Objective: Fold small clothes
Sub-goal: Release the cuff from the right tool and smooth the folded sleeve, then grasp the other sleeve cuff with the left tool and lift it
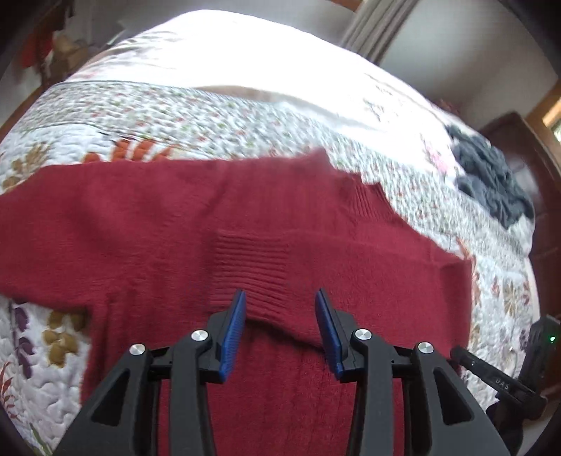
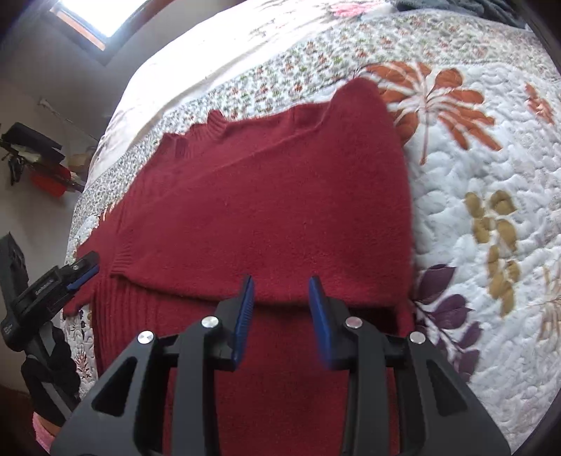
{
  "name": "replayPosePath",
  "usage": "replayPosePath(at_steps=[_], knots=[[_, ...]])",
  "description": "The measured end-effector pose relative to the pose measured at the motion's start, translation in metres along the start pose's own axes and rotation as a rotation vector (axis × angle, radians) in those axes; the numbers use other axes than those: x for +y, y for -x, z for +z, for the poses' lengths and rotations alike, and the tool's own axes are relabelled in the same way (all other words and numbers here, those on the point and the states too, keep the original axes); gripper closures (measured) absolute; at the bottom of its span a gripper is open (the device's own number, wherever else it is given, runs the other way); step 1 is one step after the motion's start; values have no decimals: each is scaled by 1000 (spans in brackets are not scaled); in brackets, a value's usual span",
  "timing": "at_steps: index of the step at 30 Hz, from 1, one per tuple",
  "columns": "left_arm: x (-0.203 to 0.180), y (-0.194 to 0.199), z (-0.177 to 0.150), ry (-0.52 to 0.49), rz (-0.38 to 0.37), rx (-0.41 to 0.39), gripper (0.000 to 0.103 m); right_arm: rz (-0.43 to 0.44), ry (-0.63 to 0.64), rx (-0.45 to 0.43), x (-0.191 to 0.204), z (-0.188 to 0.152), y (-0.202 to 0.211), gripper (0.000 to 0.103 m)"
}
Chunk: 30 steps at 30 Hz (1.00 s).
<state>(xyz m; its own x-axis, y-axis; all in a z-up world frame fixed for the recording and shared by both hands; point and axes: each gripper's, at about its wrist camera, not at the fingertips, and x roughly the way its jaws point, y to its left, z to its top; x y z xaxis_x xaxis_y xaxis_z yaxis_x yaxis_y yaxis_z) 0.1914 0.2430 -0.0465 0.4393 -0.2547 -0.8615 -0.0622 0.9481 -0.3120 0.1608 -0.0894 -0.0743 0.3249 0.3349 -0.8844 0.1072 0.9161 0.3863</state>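
We held both the left gripper (image 1: 280, 301) and right gripper (image 2: 280, 291) open and empty above the partly folded dark-red knitted sweater (image 1: 224, 217) on the floral quilted bedspread (image 1: 196, 108), judging its near folded edge needed grasping next.

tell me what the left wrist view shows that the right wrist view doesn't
Only the left wrist view shows a ribbed cuff folded onto the sweater's body, the crumpled grey garment in full at the quilt's far side, and a curtain.

Only the right wrist view shows a window and clutter by the wall.

Both show the red sweater lying on the floral quilt, with the open left claw and open right claw over it, neither gripping anything.
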Motion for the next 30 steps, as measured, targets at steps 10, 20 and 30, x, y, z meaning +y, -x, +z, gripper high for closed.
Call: replayPosePath(at_steps=[10,20,30], knots=[[6,-57,-15,-80,-6,35,55,-42,20,10,-12,-1,-37,72],[41,1,-7,81,-31,52,53,-101,27,-32,26,3,15,50],[254,101,-28,511,148,-11,52,-38,18,40,82,1,21,46]])
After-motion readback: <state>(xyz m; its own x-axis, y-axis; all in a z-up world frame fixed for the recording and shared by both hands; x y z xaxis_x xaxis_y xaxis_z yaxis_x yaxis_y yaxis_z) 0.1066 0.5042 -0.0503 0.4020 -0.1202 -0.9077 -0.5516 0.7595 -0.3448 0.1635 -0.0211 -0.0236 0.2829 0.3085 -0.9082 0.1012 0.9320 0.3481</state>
